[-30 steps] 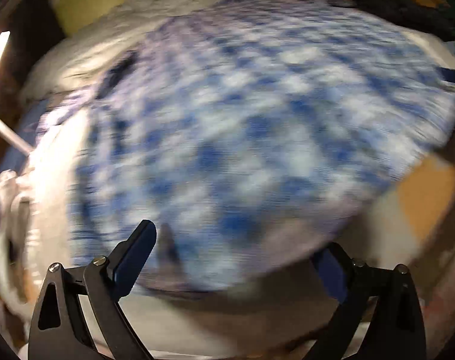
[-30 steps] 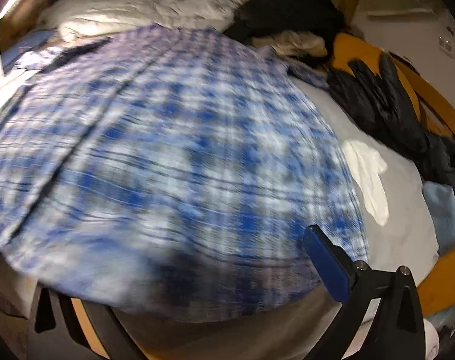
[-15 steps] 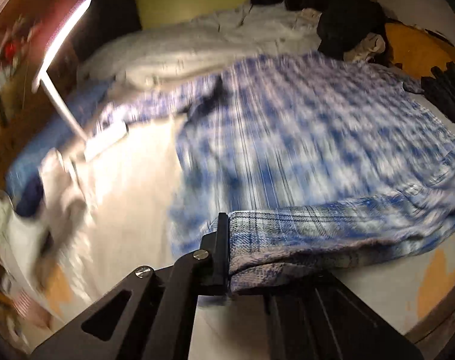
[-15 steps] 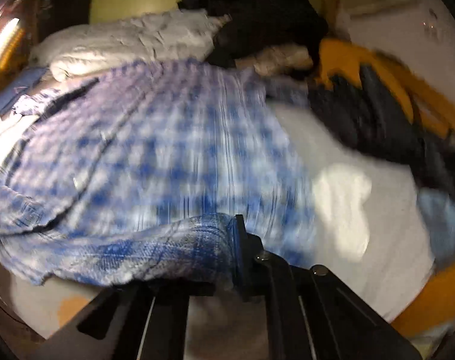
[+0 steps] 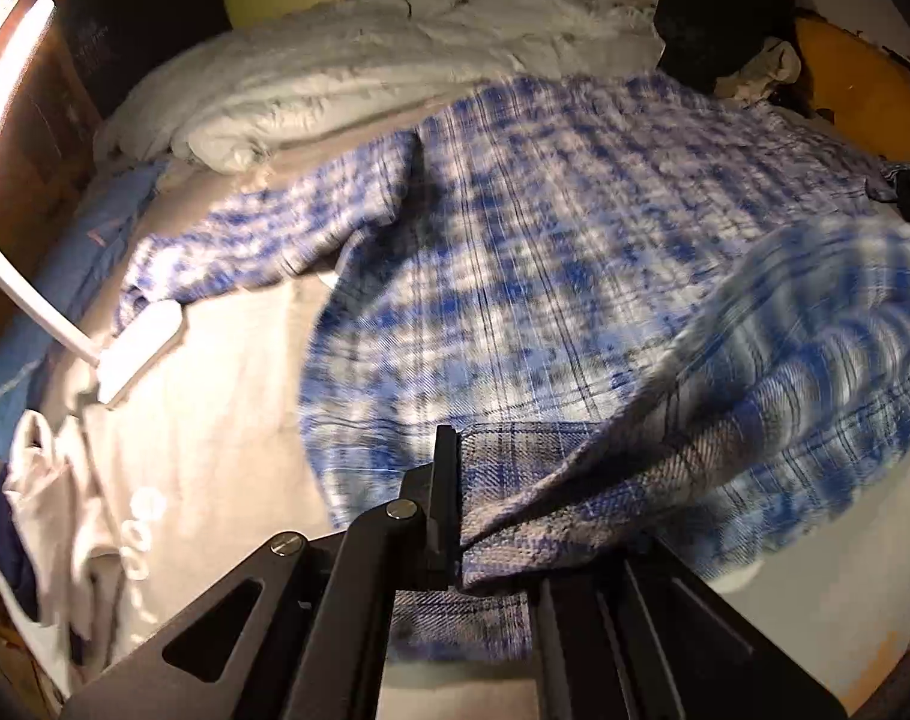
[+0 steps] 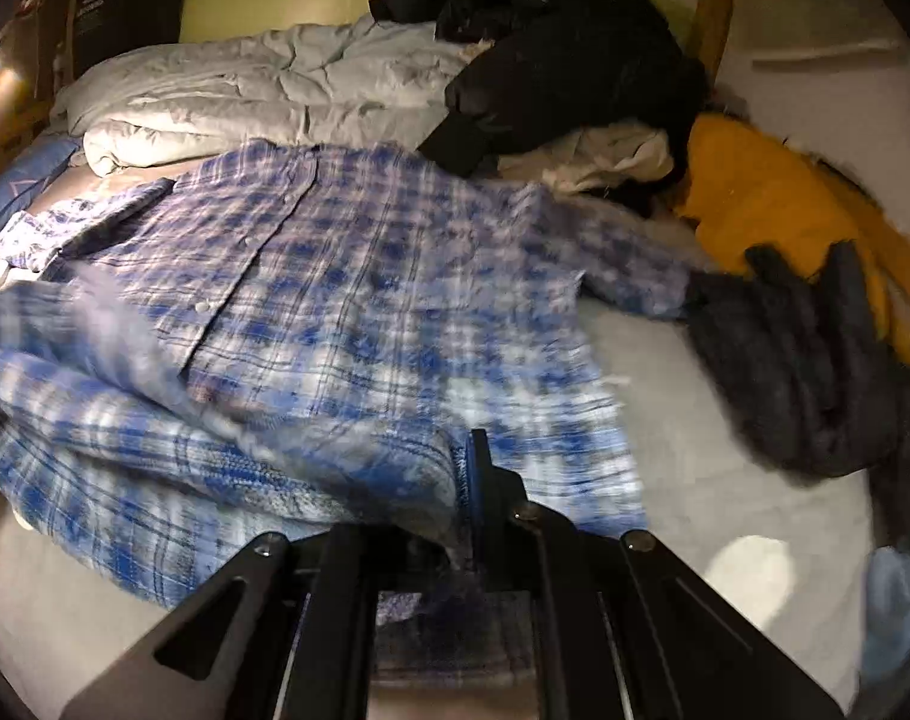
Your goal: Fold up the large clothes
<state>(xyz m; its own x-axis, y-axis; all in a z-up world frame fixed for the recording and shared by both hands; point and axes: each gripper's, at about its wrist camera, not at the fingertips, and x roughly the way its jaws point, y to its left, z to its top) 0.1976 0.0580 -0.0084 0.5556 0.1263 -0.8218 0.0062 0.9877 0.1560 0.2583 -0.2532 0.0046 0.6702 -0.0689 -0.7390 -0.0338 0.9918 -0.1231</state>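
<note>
A large blue and white plaid shirt [image 5: 515,252] lies spread over the bed, collar end far from me. My left gripper [image 5: 455,516] is shut on its near hem, and the cloth rises from the pinch and drapes off to the right. In the right wrist view the same plaid shirt [image 6: 347,276] shows its button placket. My right gripper [image 6: 464,510] is shut on the hem too, with a lifted fold of cloth bunched to its left. Both views are blurred by motion.
A grey duvet [image 5: 365,78] is heaped at the far end of the bed. Black clothes [image 6: 563,54], a cream garment and a yellow garment [image 6: 767,192] are piled at the back right. A dark garment [image 6: 803,360] lies right of the shirt. A white lamp [image 5: 137,348] rests at left.
Both grippers went from open over the shirt to shut on its near hem. They have since lifted and drawn the hem, so more of the bed and shirt shows.
</note>
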